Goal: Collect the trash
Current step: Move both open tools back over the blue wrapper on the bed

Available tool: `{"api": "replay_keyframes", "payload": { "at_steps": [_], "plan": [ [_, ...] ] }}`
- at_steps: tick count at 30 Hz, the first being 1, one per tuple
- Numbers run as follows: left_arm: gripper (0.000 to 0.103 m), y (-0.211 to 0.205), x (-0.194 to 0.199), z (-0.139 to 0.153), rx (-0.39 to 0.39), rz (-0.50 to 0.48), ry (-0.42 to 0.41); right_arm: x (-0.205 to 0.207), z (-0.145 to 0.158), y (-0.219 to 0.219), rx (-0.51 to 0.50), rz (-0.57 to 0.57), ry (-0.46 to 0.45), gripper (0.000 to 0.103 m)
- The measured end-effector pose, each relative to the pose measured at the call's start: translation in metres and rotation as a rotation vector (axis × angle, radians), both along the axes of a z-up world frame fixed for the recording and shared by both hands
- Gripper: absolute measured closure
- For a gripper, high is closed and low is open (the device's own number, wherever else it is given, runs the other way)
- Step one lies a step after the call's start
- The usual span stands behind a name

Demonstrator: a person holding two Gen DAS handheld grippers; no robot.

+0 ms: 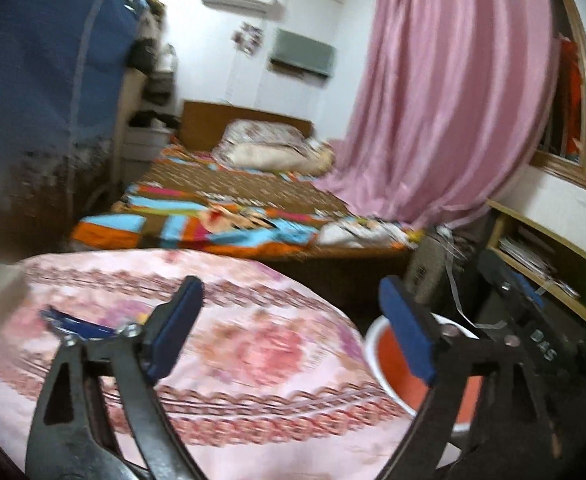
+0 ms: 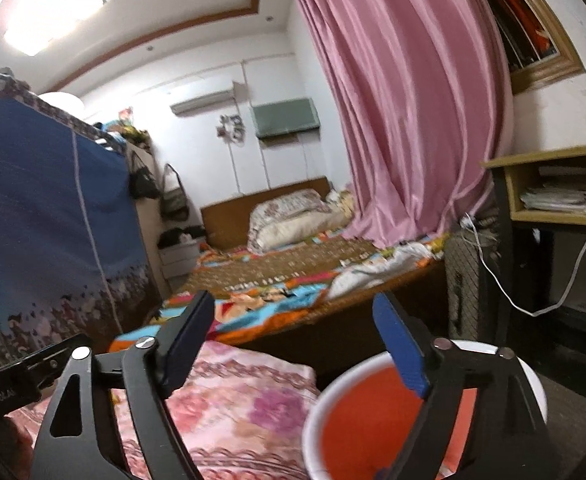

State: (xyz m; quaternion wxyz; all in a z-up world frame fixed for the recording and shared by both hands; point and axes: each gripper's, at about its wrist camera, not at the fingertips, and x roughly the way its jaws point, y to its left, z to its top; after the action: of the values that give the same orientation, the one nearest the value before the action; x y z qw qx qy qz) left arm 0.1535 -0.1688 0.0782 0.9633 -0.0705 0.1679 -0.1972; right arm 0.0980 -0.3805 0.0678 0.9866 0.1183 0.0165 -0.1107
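With the orange bucket (image 2: pixel 373 424) set just beside the pink floral cloth (image 1: pixel 221 344) to catch trash, the left gripper (image 1: pixel 289 328) and right gripper (image 2: pixel 301 344) both stand spread and empty.

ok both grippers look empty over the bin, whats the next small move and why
Probably swing the left gripper left toward the blue item lying on the pink floral cloth. Both it and the right gripper stand open with nothing between the pads, the orange bin sits beside the cloth, and that item looks like remaining trash.
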Motion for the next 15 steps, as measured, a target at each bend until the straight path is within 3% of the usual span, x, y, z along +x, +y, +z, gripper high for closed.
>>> {"api": "replay_keyframes", "payload": {
  "at_steps": [2, 7, 15],
  "plan": [
    [0.011, 0.013, -0.004, 0.002, 0.007, 0.071, -0.059, -0.002, 0.002, 0.012, -0.019, -0.011, -0.042, 0.000],
    [0.011, 0.040, -0.009, 0.008, 0.043, 0.166, -0.148, 0.001, 0.007, 0.033, -0.057, 0.028, -0.102, 0.000],
    [0.011, 0.099, -0.002, 0.000, 0.025, 0.283, -0.126, 0.022, 0.004, 0.078, -0.131, 0.103, -0.087, 0.000]
  ]
}}
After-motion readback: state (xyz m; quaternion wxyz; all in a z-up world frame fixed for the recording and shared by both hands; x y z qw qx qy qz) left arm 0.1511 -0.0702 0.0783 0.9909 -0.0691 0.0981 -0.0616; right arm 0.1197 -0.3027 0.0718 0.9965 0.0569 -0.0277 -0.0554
